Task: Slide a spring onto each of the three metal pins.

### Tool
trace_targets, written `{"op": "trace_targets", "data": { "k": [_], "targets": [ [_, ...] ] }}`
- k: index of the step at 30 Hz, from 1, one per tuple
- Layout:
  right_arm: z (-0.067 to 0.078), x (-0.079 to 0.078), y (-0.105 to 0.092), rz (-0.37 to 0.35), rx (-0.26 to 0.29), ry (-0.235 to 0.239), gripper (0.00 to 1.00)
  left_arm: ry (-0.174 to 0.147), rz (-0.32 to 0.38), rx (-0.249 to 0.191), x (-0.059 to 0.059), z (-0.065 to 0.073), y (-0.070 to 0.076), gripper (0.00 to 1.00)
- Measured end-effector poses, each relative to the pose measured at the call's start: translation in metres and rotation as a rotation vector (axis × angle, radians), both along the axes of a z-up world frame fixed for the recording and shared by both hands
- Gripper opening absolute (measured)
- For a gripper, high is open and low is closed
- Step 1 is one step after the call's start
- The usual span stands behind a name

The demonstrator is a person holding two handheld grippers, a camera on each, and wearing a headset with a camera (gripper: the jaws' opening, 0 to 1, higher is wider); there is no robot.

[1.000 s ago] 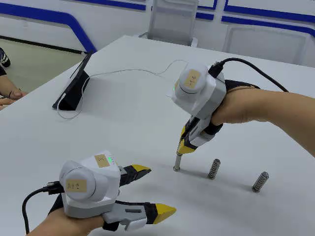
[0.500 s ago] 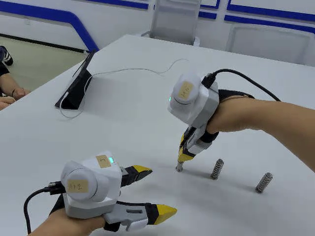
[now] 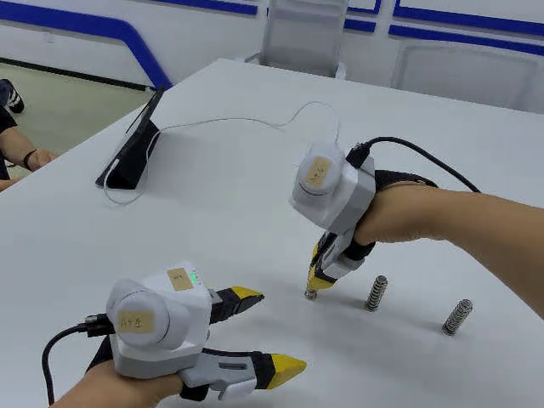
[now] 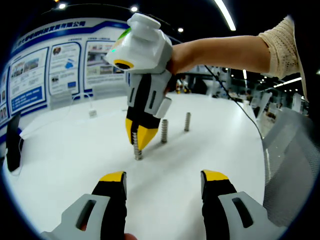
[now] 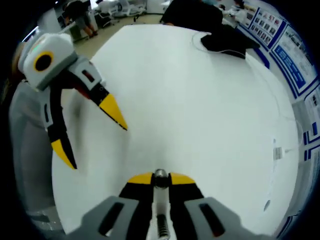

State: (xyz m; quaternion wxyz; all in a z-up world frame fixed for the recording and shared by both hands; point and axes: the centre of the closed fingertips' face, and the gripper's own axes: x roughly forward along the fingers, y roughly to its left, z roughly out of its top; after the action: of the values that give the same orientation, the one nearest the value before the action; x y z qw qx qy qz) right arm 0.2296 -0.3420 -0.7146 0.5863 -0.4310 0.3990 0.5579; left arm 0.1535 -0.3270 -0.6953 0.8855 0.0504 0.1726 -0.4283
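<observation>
My right gripper (image 3: 319,280) points down at the white table (image 3: 212,212), shut on a spring (image 4: 136,147) that sits over an upright metal pin (image 3: 311,293). In the right gripper view the pin's round end (image 5: 160,174) shows between the shut yellow tips, and the spring's coils (image 5: 161,225) lie between the jaws. Right of it stand two more pins with springs on them, one near (image 3: 375,292) and one farther (image 3: 456,316). My left gripper (image 3: 268,331) rests low at the front left, open and holding nothing, pointing toward the first pin.
A dark tablet (image 3: 132,149) leans on a stand at the table's left edge, with a thin white cable (image 3: 238,123) running across the table. A grey chair (image 3: 302,34) stands behind the far edge. A person's arm (image 3: 21,157) shows at the far left.
My right gripper has come down along the pin with the spring, so only the pin's base shows below its tips. The left gripper has stayed in place.
</observation>
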Motion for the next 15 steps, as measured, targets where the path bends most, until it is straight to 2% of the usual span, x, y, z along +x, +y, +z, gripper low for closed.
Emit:
{"op": "trace_targets", "data": {
  "k": [15],
  "targets": [
    [-0.0102,0.0004,-0.0016,-0.030,-0.002,0.001,0.13,0.003,0.001,0.004,-0.0004,-0.0006,0.0010,0.61]
  ]
}}
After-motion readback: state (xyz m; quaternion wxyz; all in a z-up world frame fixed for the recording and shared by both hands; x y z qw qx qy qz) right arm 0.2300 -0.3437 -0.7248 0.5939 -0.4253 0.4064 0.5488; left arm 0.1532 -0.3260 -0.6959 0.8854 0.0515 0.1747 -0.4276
